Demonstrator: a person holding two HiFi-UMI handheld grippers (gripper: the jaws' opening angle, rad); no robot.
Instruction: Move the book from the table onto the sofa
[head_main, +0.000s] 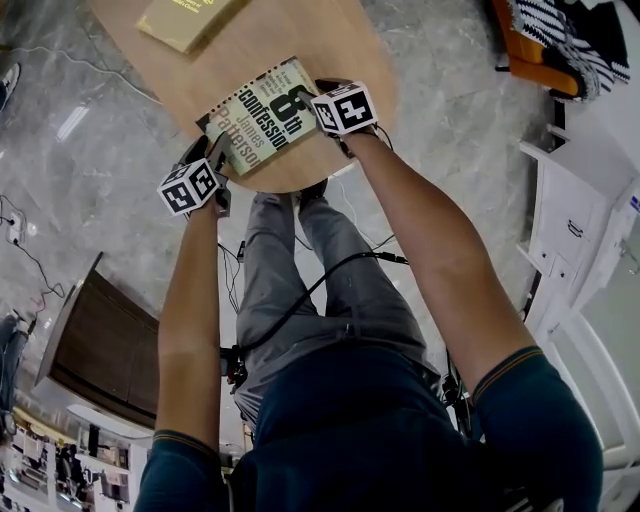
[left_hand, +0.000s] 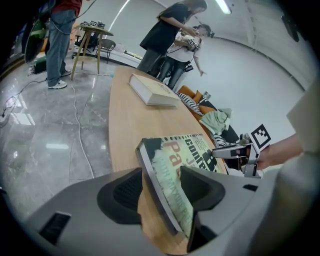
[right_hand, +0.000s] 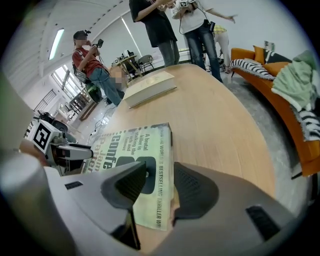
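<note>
Head view: left gripper (head_main: 212, 160) and right gripper (head_main: 335, 100) each clamp an opposite edge of the book (head_main: 262, 115) at the table's (head_main: 300, 30) near end. Raise both ends together, level, with even squeeze, or it may twist free.

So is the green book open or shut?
Shut. The book shows its front cover, pages pressed together, with the left gripper and right gripper each clamping an edge.

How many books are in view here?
2. A green paperback at the near edge of the table, held by the left gripper and right gripper; a pale book farther along. None seems hidden.
</note>
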